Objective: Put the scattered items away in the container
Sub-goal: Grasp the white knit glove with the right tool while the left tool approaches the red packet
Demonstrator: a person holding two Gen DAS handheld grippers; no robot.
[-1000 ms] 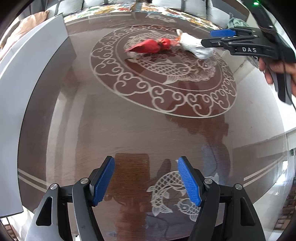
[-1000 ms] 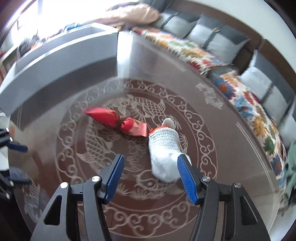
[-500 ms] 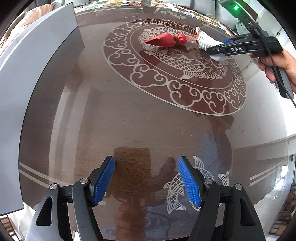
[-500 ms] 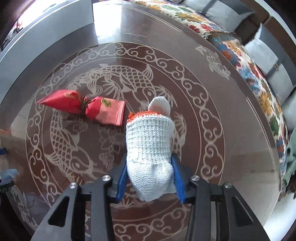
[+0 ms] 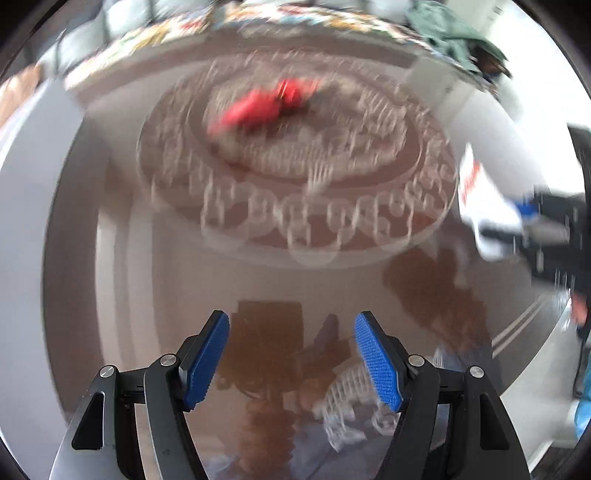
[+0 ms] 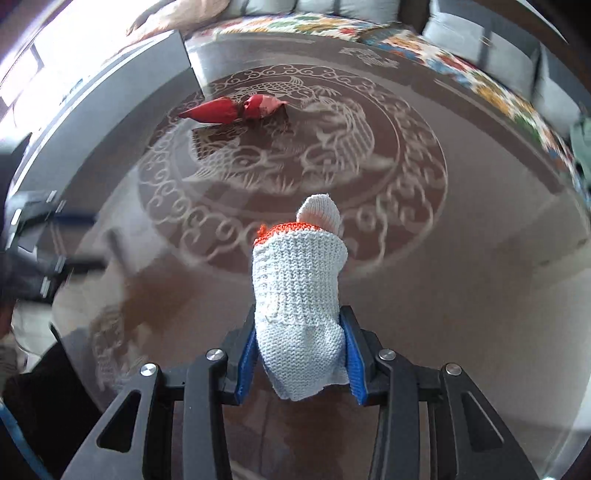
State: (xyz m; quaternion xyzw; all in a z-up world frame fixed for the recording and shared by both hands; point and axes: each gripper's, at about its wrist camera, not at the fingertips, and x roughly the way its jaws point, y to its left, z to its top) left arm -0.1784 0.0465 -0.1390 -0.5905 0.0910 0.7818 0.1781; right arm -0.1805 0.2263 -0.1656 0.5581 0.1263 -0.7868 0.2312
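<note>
My right gripper (image 6: 299,360) is shut on a white knitted glove (image 6: 299,302) with an orange cuff, held clear above the glossy brown table (image 6: 461,295). A red wrapped packet (image 6: 231,109) lies on the carved fish medallion at the far left. The grey container (image 6: 92,99) stands along the table's left side. In the blurred left wrist view my left gripper (image 5: 291,362) is open and empty over the near table, the red packet (image 5: 266,105) lies far ahead, and the glove (image 5: 487,206) hangs at the right in the other gripper.
A sofa (image 6: 498,77) with a flowered cover and grey cushions runs behind the table. A green cloth (image 5: 454,33) lies at the far right. The left gripper's black frame (image 6: 33,236) shows blurred at the left edge of the right wrist view.
My right gripper closed on the glove and carried it off the medallion toward the near side. The left gripper's view swung and blurred; its jaws kept the same gap.
</note>
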